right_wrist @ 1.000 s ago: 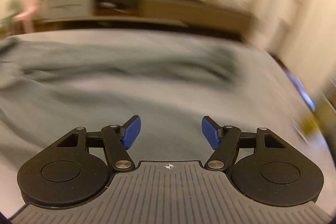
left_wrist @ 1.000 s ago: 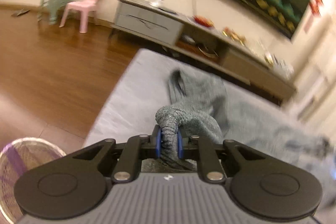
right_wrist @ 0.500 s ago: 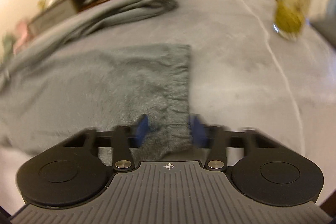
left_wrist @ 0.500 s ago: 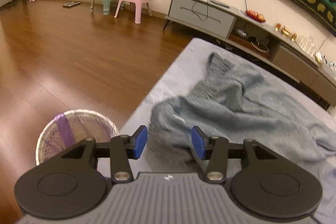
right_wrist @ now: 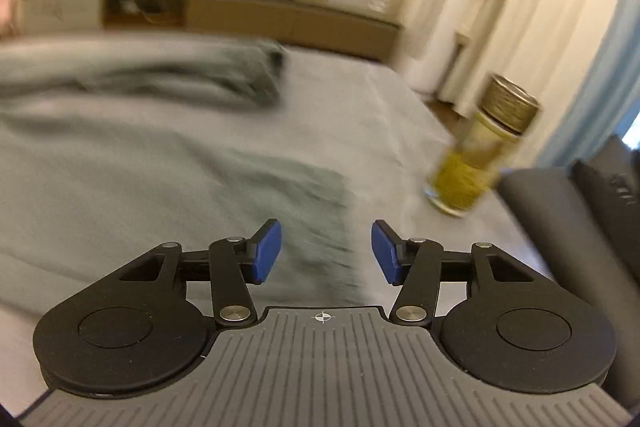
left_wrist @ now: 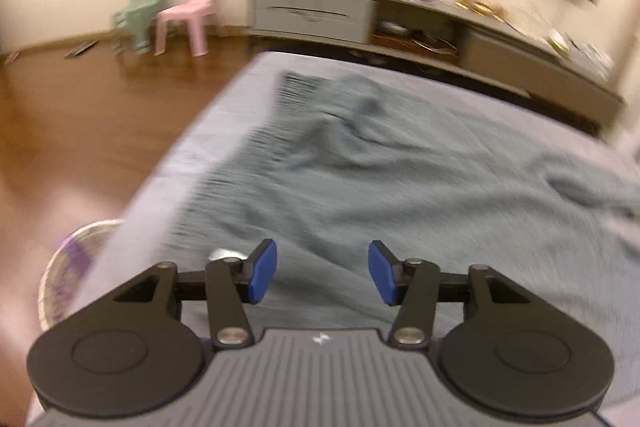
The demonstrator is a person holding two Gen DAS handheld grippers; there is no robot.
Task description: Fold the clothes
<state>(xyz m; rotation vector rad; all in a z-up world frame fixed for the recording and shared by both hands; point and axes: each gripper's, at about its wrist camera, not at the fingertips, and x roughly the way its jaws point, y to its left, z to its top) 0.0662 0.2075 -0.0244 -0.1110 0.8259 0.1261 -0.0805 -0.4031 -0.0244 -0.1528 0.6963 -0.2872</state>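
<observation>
Both the left gripper (left_wrist: 322, 277) and right gripper (right_wrist: 326, 251) hover empty, jaws apart, over the grey sweater (left_wrist: 360, 167) — each should probably bite one hem corner squarely, avoiding the bedsheet (right_wrist: 384, 115).

Grey knitted sweater (left_wrist: 400, 171), matt and fuzzy, with ribbed edges, ahead of both sets of jaws. Beneath it, smooth matt grey cloth surface (right_wrist: 376, 115). Left gripper (left_wrist: 322, 278): matt black plastic, blue pads (left_wrist: 264, 269), bright metal pivots. Glossy wood floor (left_wrist: 100, 107) left of it. Glass jar (right_wrist: 476, 151) right of the right gripper (right_wrist: 326, 252).
</observation>
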